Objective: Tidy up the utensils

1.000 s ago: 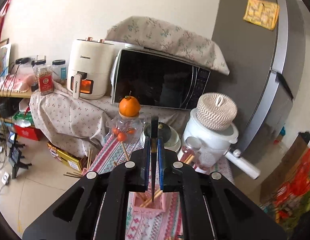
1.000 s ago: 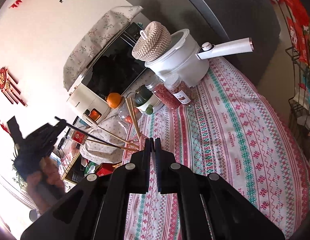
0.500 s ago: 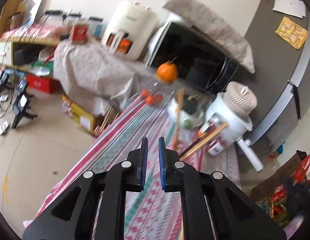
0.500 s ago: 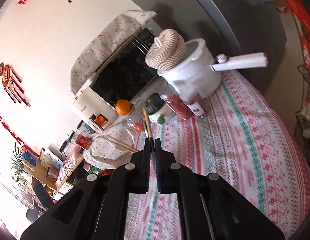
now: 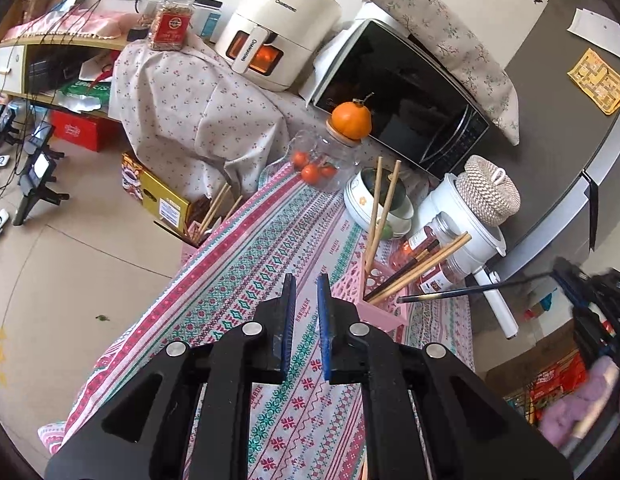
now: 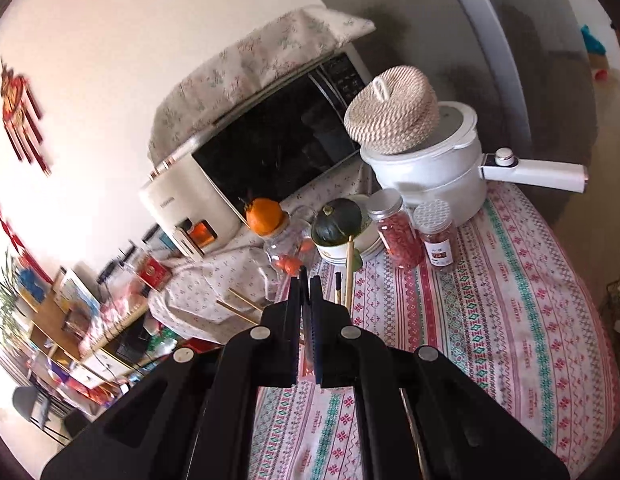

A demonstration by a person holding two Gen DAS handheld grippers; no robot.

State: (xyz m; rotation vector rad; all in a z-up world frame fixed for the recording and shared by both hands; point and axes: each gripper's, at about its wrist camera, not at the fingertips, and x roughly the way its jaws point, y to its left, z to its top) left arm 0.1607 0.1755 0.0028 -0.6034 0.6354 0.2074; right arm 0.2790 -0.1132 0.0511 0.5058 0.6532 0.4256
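Observation:
A pink slotted utensil holder [image 5: 380, 296] stands on the patterned tablecloth [image 5: 245, 280], with several wooden chopsticks [image 5: 384, 204] and a dark one standing in it. My left gripper [image 5: 305, 280] is open and empty, just left of the holder. My right gripper [image 6: 305, 276] is shut on a thin dark chopstick [image 5: 470, 291]; in the left wrist view it shows at the far right [image 5: 570, 280], the chopstick's tip pointing at the holder. In the right wrist view chopstick tops [image 6: 349, 268] rise just beyond the fingers.
Behind the holder stand a white bowl with a green squash [image 6: 337, 222], a glass jar topped by an orange [image 5: 352, 120], two spice jars [image 6: 398, 232], a white pot with a woven lid [image 6: 422, 160], a microwave [image 5: 398, 92] and an air fryer [image 5: 277, 28]. A fridge [image 5: 558, 120] is at the right.
My left gripper let go of the dark chopstick it held, opened and drew back left of the holder. My right gripper tilted and now carries a dark chopstick toward the holder.

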